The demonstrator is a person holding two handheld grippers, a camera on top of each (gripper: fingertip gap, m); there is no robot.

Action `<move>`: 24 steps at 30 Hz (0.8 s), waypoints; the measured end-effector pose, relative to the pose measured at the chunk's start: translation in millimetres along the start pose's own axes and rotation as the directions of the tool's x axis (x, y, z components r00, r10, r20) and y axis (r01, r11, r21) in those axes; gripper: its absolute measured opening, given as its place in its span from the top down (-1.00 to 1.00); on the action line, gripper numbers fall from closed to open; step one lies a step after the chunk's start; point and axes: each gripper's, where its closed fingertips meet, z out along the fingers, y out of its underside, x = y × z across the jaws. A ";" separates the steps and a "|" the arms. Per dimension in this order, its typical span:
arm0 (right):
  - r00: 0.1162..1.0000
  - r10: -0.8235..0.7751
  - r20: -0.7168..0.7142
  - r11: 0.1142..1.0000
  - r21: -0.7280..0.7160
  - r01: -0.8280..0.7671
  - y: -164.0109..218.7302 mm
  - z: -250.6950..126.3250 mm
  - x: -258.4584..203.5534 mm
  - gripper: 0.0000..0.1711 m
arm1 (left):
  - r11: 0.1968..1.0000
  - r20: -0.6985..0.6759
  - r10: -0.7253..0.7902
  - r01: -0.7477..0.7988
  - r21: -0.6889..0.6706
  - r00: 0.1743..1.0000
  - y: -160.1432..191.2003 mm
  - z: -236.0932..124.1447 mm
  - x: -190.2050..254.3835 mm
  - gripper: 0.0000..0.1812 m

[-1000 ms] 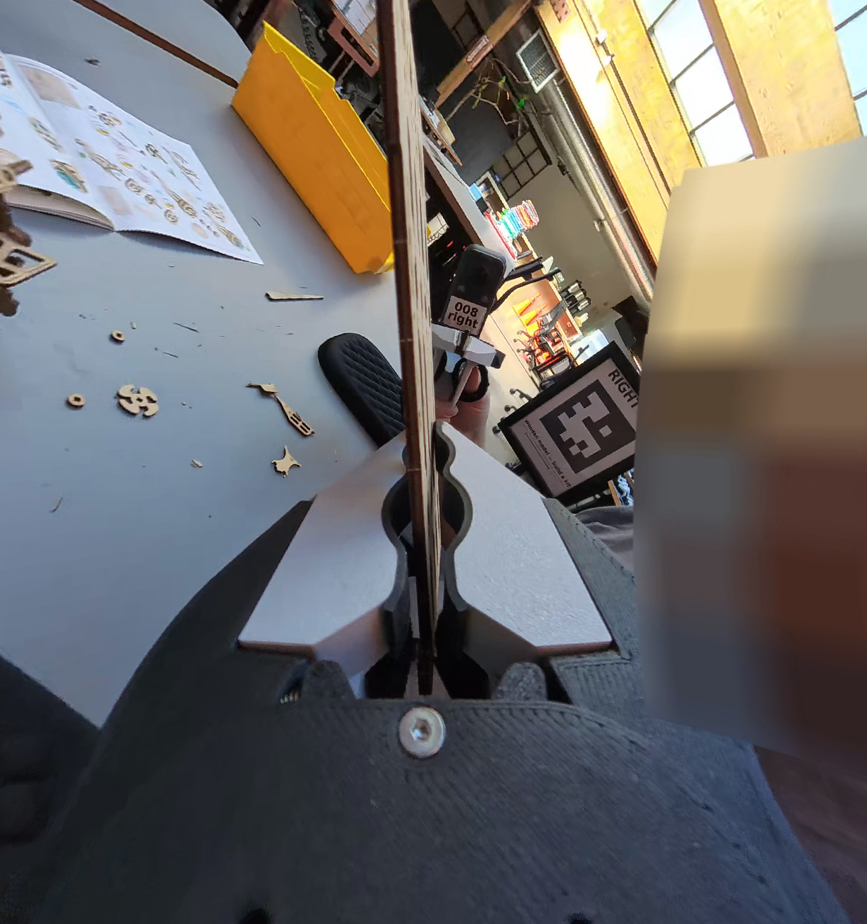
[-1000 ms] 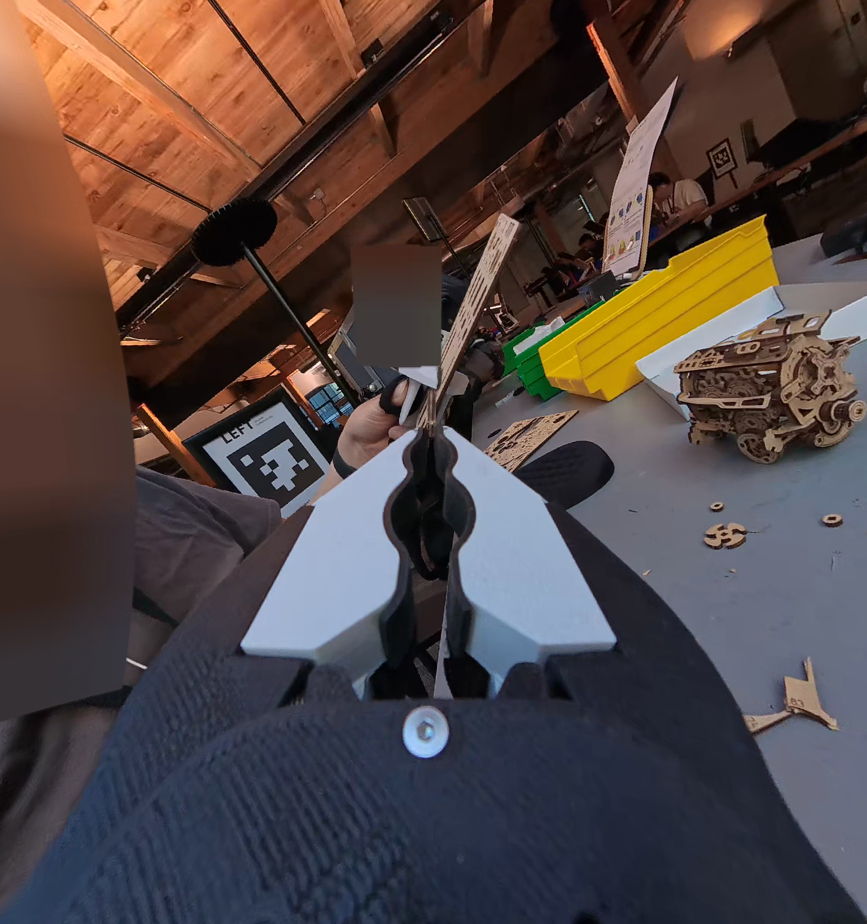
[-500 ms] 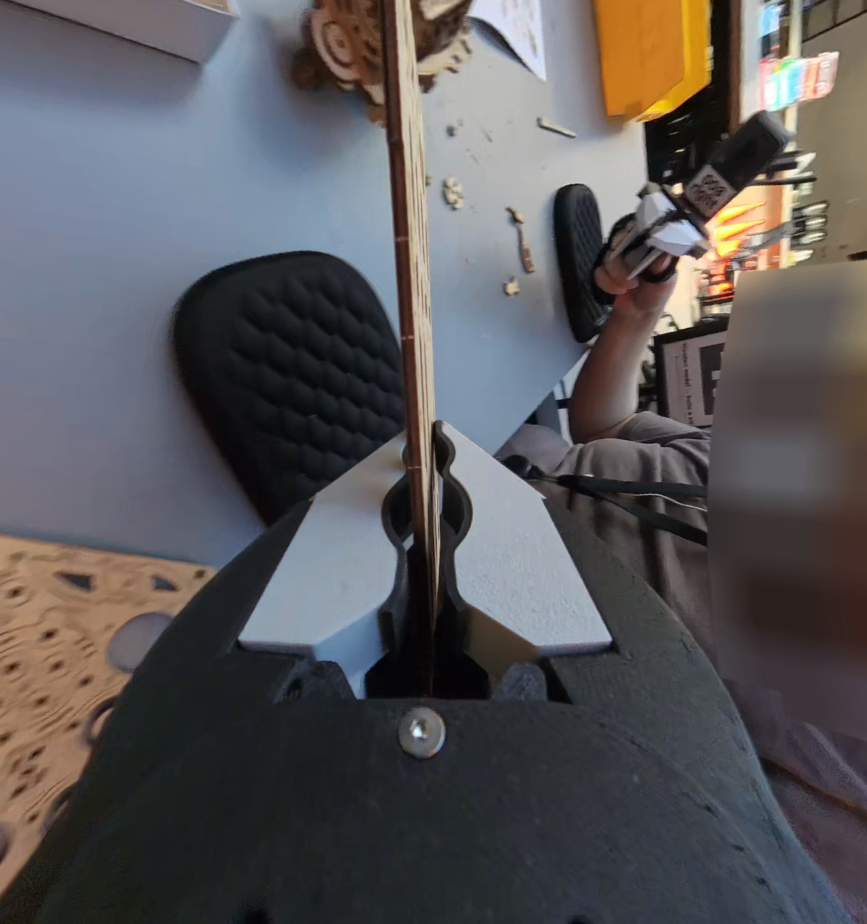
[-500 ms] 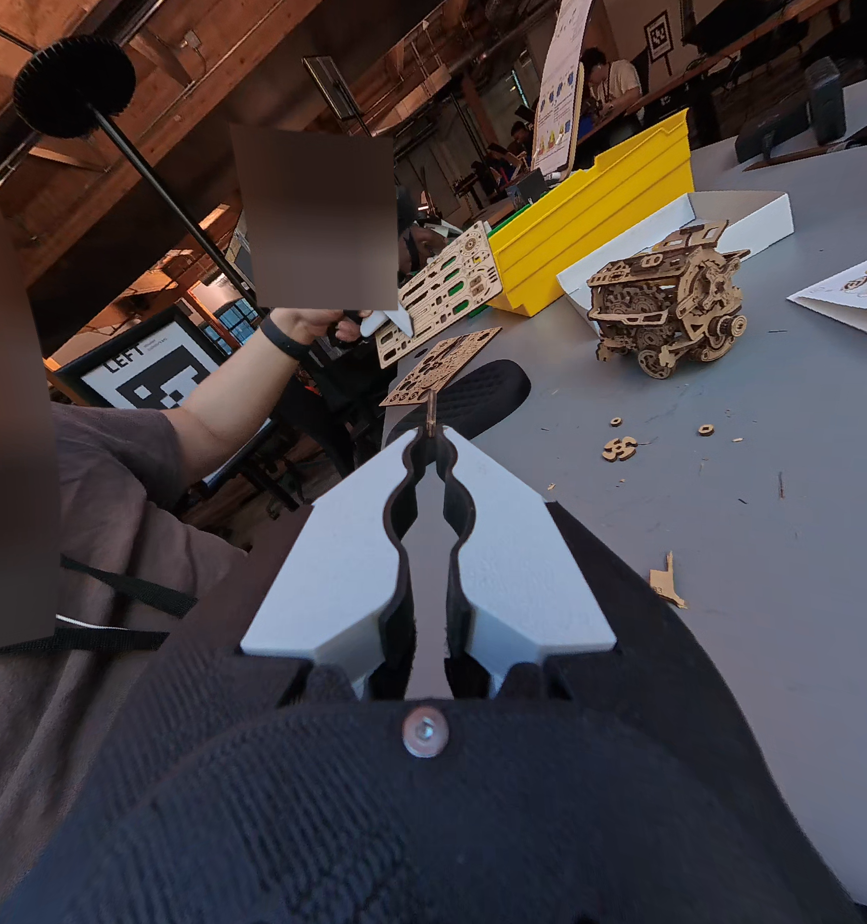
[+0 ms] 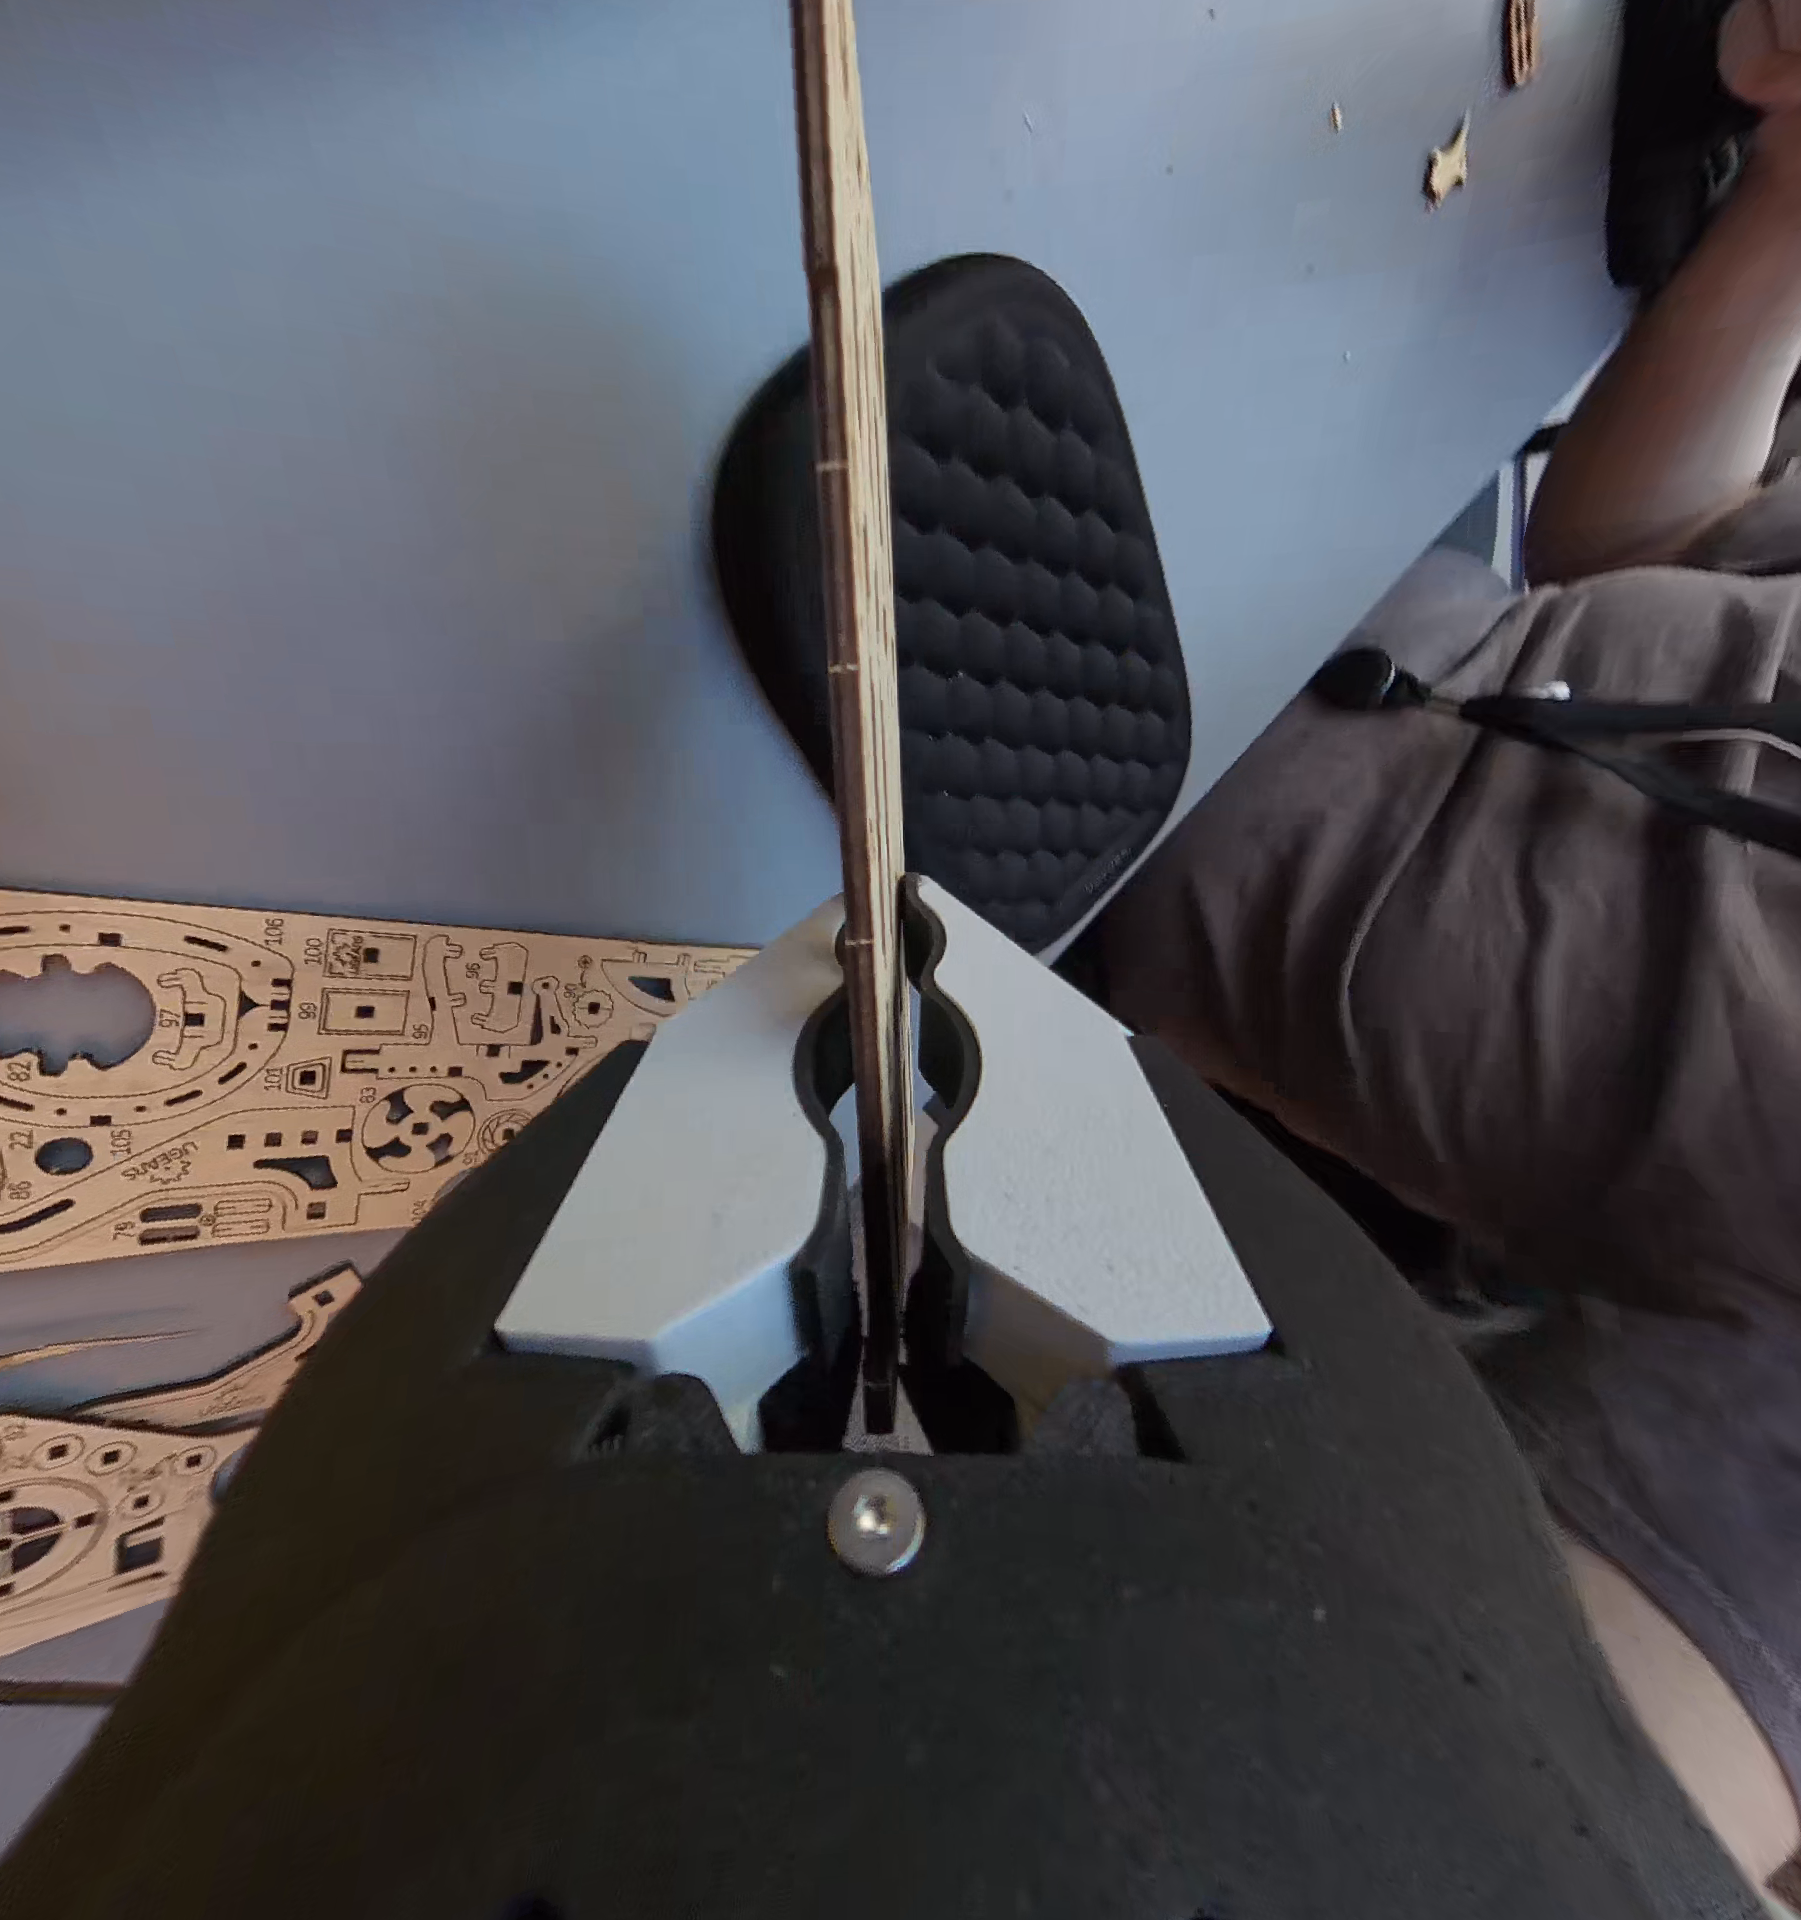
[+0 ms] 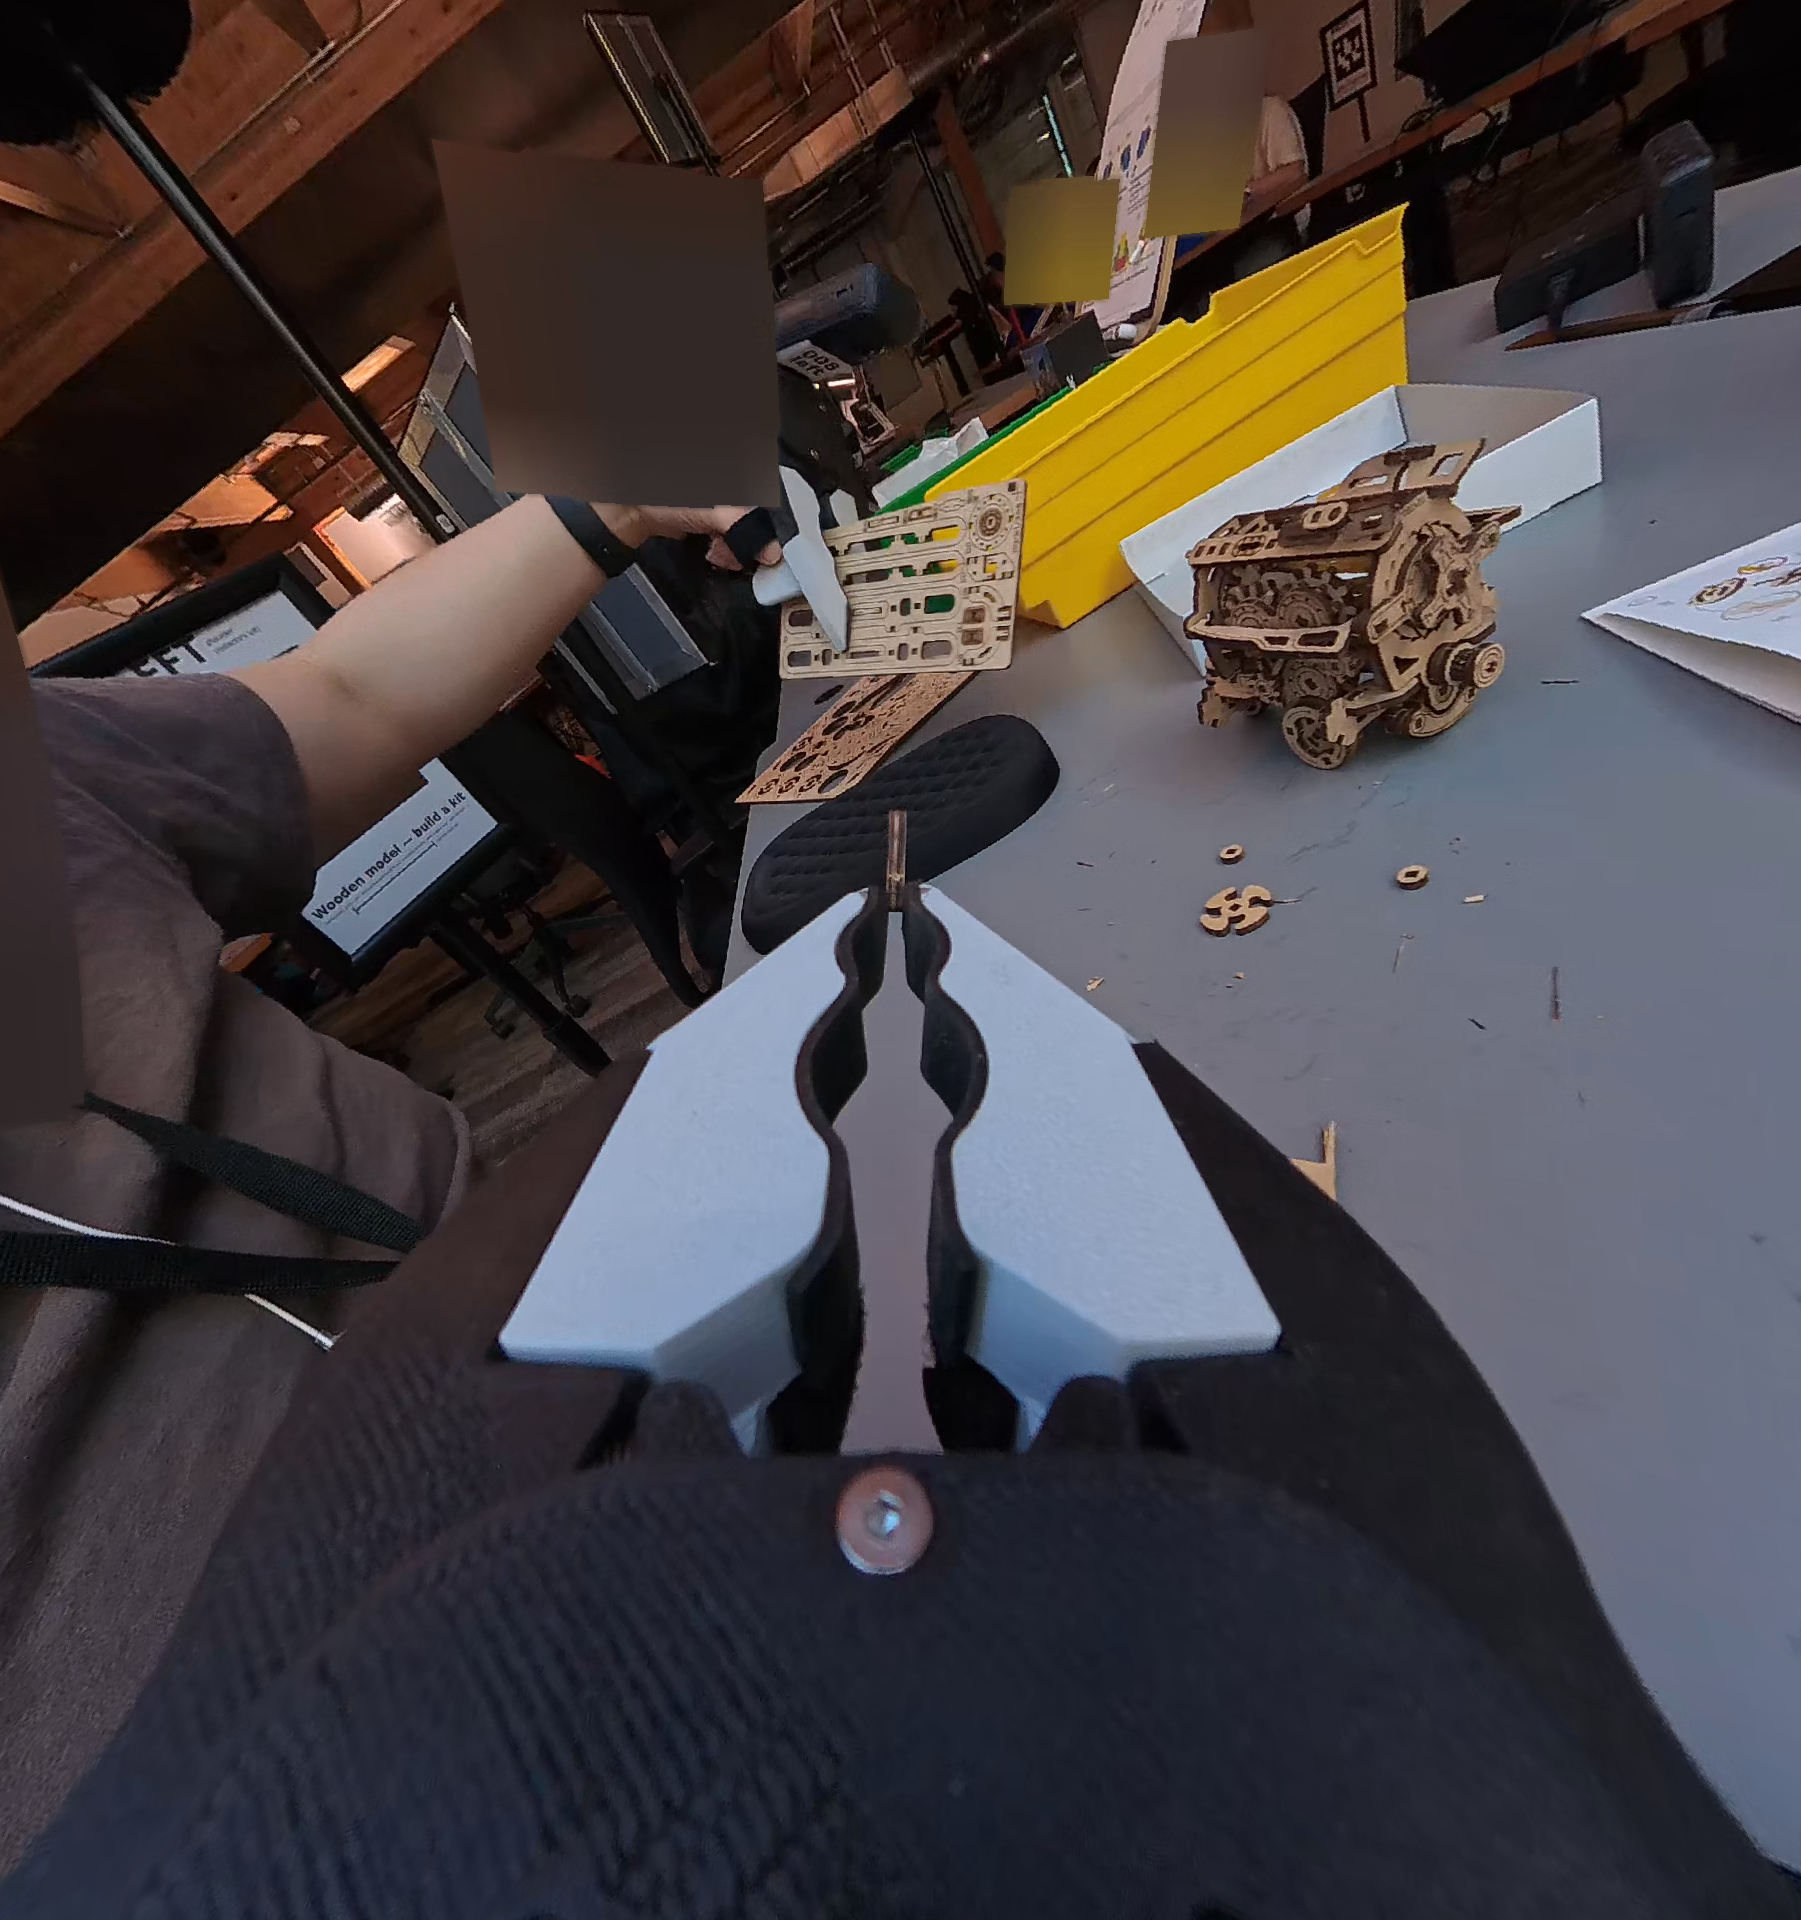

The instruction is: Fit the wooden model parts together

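Note:
My left gripper (image 5: 880, 904) is shut on a thin wooden parts sheet (image 5: 854, 520), seen edge-on and running up out of the left wrist view. In the right wrist view the same sheet (image 6: 917, 582) hangs in the left gripper (image 6: 813, 592) above the table's left end. My right gripper (image 6: 894, 899) is shut on a small wooden piece (image 6: 896, 847) that sticks out past its tips. The part-built wooden model (image 6: 1343, 603) stands on the grey table (image 6: 1498, 1143), to the right of and beyond the right gripper.
Two more parts sheets (image 5: 148, 1060) (image 5: 44, 1507) lie below the left gripper. A black wrist pad (image 5: 1021, 582) (image 6: 906, 810) lies at the table edge. A yellow bin (image 6: 1208, 416), white box (image 6: 1498, 436) and instruction booklet (image 6: 1758, 623) stand behind. Loose wooden bits (image 6: 1234, 909) lie around. My right gripper is the nearer one to the part-built wooden model (image 6: 1343, 603): about 20 centimetres, against 30 centimetres.
The two grippers have moved apart. The left one has swung the sheet away to the left, over the flat sheets. The right one now holds the small piece clear of the sheet.

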 end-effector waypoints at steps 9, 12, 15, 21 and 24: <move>1.000 -0.025 -0.010 0.998 0.056 0.026 -3.8 -5.0 1.7 0.99 | 0.958 0.112 0.033 0.001 -0.285 0.993 3.5 -94.1 -12.1 0.99; 1.000 -0.013 -0.011 0.998 0.064 0.014 -4.4 -5.9 3.2 0.99 | 0.944 0.122 0.011 0.030 -0.329 0.992 1.2 -116.2 -20.6 0.99; 1.000 0.000 -0.001 0.998 0.066 0.000 -4.5 -6.2 3.4 0.99 | 0.942 0.130 -0.001 0.045 -0.333 0.991 -5.3 -131.7 -32.1 0.99; 1.000 0.008 0.026 0.996 0.085 -0.010 -6.6 -7.5 1.5 0.99 | 0.947 0.206 -0.054 0.116 -0.301 0.977 -22.0 -180.2 -72.1 0.99; 0.999 0.015 0.047 0.994 0.108 -0.020 -9.4 -9.5 0.1 0.99 | 0.923 0.270 -0.077 0.172 -0.345 0.960 -33.0 -205.7 -87.3 0.99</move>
